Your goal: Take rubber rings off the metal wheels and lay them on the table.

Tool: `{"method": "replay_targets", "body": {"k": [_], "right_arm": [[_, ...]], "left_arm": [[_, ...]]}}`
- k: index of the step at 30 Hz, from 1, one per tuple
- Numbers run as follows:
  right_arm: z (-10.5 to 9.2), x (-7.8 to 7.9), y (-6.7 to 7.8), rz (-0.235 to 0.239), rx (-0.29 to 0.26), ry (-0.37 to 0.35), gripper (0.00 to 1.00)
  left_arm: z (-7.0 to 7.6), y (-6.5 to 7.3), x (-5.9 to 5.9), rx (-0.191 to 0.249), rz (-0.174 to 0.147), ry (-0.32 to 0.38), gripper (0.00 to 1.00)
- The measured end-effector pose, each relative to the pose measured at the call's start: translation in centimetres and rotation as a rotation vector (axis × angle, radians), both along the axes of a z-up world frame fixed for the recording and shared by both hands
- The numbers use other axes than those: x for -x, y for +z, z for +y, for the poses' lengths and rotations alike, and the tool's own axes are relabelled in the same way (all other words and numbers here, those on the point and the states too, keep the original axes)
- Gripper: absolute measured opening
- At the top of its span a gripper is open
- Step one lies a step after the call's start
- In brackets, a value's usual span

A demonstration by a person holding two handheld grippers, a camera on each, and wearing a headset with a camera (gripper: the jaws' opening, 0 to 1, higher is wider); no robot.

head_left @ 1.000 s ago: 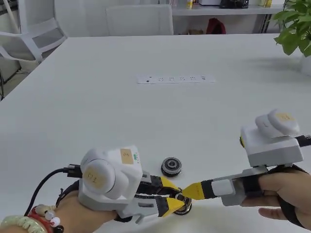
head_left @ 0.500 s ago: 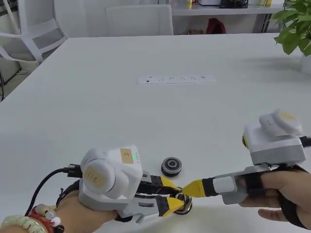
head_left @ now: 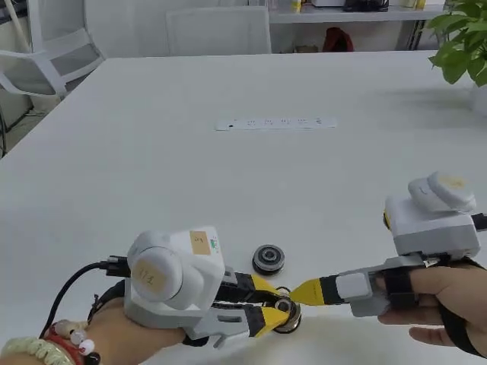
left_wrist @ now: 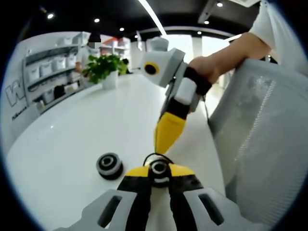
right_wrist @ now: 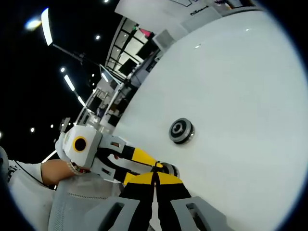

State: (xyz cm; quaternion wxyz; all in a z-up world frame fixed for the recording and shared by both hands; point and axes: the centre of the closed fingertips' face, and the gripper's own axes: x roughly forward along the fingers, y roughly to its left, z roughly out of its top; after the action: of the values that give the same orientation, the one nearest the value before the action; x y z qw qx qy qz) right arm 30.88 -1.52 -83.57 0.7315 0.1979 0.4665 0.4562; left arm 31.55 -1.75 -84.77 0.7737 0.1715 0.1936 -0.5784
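Rubber is soft and stretchy, so the thin black ring (left_wrist: 156, 154) should peel off easily. The left gripper (head_left: 278, 303) squeezes the hard metal wheel (head_left: 287, 313) near the tabletop's (head_left: 228, 175) near edge. The right gripper (head_left: 294, 292) looks pinched closed on the ring's loose loop, a good spot to pull. A second wheel (head_left: 268, 258) lies nearby.

Smooth, faintly glossy white table (head_left: 228, 175); shiny metal wheel (left_wrist: 159, 169) with thin matt black rubber ring (left_wrist: 153, 155).

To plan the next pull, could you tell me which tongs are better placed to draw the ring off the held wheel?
Right: the right tongs are shut, tips on the ring, while the left tongs clamp the wheel and should likely just hold.
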Motion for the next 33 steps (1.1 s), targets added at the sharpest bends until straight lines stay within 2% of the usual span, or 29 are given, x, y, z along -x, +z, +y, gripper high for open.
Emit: {"method": "replay_targets", "body": {"k": [4, 8, 11, 14, 16, 18, 23, 26, 28, 31, 33], "right_arm": [[0.2, 0.5, -0.5, -0.021, 0.032, 0.040, 0.00], [0.1, 0.5, -0.7, -0.035, 0.052, 0.053, 0.00], [0.0, 0.5, -0.6, -0.035, 0.050, 0.051, 0.00], [-0.2, 0.2, -0.4, -0.037, 0.044, 0.036, 0.00], [-0.3, 0.0, -0.2, -0.040, 0.037, 0.026, 0.00], [-0.3, -0.1, 0.0, -0.037, 0.026, 0.016, 0.00], [-0.4, -0.5, 0.1, -0.036, 0.017, 0.004, 0.00], [-0.2, -0.3, 0.2, -0.039, 0.016, 0.009, 0.00], [-0.2, -0.3, 0.2, -0.041, 0.019, 0.015, 0.00], [-0.1, -0.3, 0.1, -0.046, 0.022, 0.025, 0.00], [0.0, -0.2, 0.3, -0.048, 0.019, 0.025, 0.00]], "left_arm": [[-0.1, 0.1, 0.0, -0.023, 0.015, 0.000, 0.14], [-0.2, 0.3, 0.1, -0.056, 0.010, -0.013, 0.14], [-0.2, 0.8, 0.3, -0.057, 0.005, -0.026, 0.12], [-0.2, 1.2, 0.4, -0.059, 0.005, -0.028, 0.13], [-0.2, 1.6, 0.4, -0.073, -0.007, -0.028, 0.14], [-0.5, 2.6, 0.5, -0.056, -0.032, -0.040, 0.16], [-0.9, 4.7, 0.4, 0.000, -0.058, -0.039, 0.22], [-0.9, 5.8, 0.3, 0.017, -0.061, -0.041, 0.25], [-0.9, 6.4, 0.3, 0.021, -0.066, -0.045, 0.28], [-0.7, 7.3, 0.4, -0.004, -0.086, -0.066, 0.39], [-0.5, 8.4, 0.1, 0.012, -0.099, -0.056, 0.44]]}}
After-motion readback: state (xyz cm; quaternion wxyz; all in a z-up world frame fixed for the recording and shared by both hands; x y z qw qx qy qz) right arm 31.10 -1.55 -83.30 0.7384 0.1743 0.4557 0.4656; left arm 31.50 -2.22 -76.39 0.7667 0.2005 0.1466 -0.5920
